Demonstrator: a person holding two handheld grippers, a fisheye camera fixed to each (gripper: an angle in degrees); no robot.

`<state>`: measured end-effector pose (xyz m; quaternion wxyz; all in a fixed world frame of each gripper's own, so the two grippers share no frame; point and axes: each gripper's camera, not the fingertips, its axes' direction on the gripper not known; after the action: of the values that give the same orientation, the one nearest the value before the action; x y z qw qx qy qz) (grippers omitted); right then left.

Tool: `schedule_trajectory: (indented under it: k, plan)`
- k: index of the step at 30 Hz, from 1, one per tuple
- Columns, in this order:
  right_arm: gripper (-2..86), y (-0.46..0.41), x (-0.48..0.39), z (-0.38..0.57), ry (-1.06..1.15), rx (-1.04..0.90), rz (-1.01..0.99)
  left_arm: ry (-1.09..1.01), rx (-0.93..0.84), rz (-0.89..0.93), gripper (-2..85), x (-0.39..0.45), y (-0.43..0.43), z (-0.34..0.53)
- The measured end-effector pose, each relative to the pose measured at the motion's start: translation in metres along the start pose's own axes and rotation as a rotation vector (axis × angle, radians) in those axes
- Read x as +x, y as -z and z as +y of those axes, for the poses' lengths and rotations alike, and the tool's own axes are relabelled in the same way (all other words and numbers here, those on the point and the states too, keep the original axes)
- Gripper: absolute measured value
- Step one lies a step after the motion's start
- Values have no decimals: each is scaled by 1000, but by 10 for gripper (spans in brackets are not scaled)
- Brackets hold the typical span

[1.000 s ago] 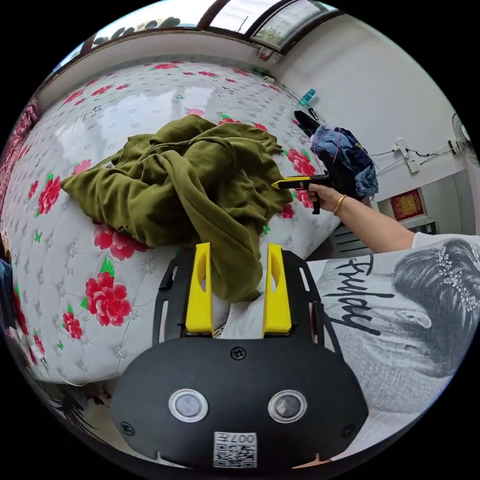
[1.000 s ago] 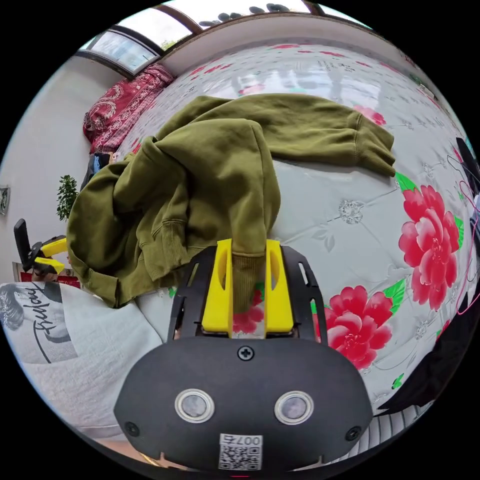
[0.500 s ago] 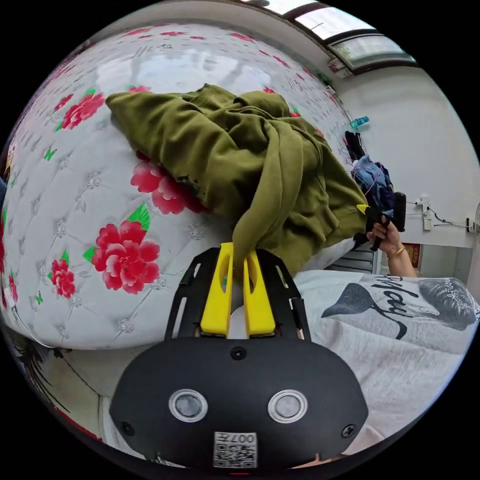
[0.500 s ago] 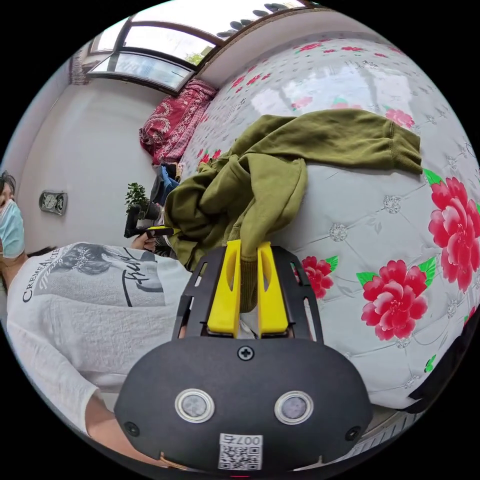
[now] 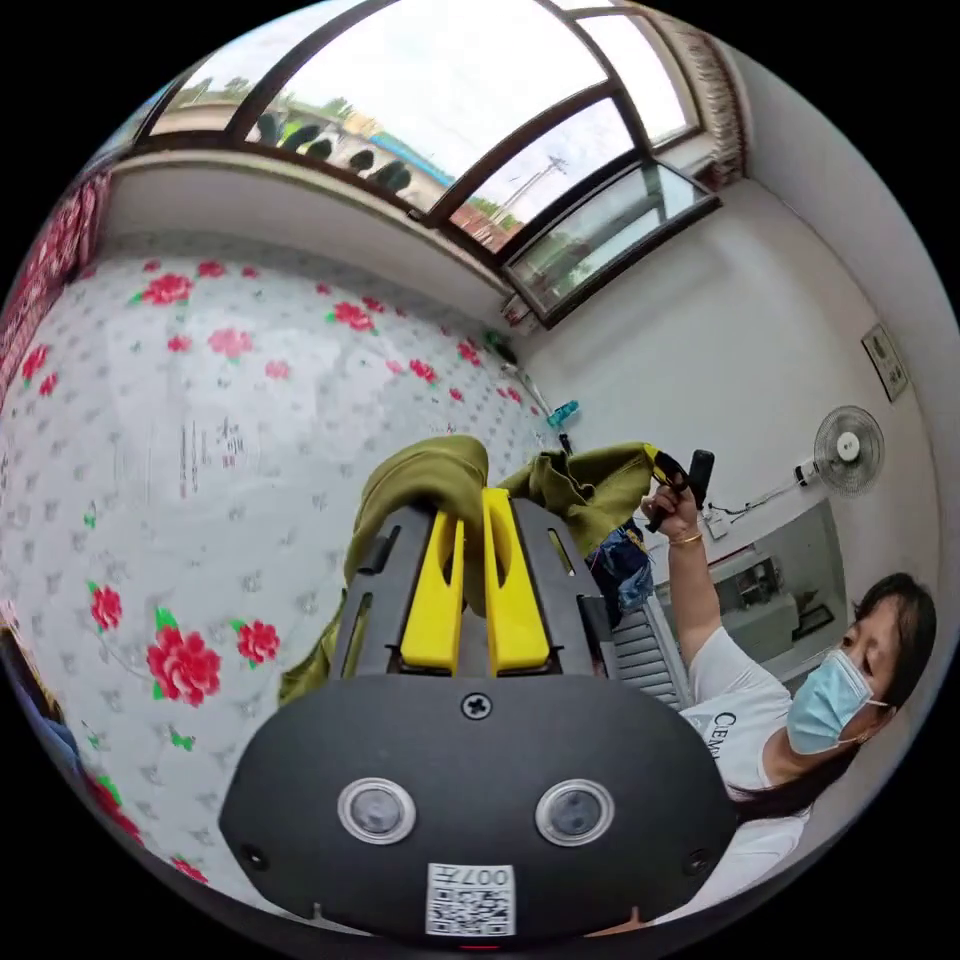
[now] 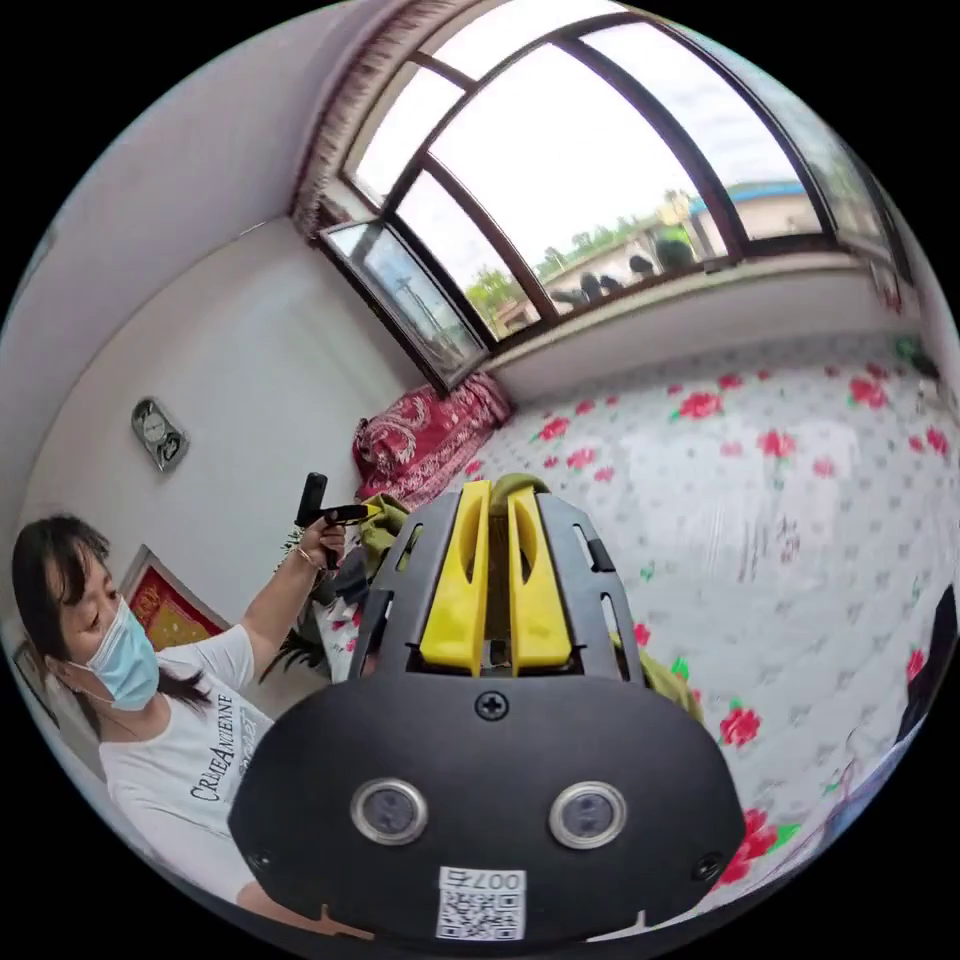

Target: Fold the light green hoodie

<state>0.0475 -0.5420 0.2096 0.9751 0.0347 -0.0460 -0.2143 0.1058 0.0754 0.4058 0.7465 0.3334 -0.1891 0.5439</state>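
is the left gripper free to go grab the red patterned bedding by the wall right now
Probably not. The left gripper is clamped on the green hoodie, which the right gripper also holds up; the red bedding lies across the bed.

Below you lies the quilted white mattress [image 5: 200,420], printed with red flowers [image 5: 183,665] and green leaves. A wide arched window [image 6: 600,180] with dark frames runs along its far side. A red patterned blanket [image 6: 425,440] is bunched at one corner of the mattress, near a small wall clock [image 6: 155,432]. On the other white wall you have a round fan [image 5: 848,450], and a heap of blue clothes [image 5: 620,575] sits beside the mattress edge.
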Motion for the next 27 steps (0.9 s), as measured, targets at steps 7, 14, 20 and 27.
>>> schedule_trajectory:
  k: [7, 14, 20, 27]
  plan:
    - [1, 103, -97, 35, 224, 120, 158, -212, 59, -41, -6, 72, 79, 47]
    - [2, 41, -49, 210, -21, -181, 171, 76, -119, -23, -5, -17, -25, 231]
    - [4, -58, 22, 382, -406, -525, 149, 532, -296, -69, -3, -113, -123, 454]
    - [16, -64, 5, 460, -510, -638, 103, 535, -405, -79, 29, -91, -129, 533]
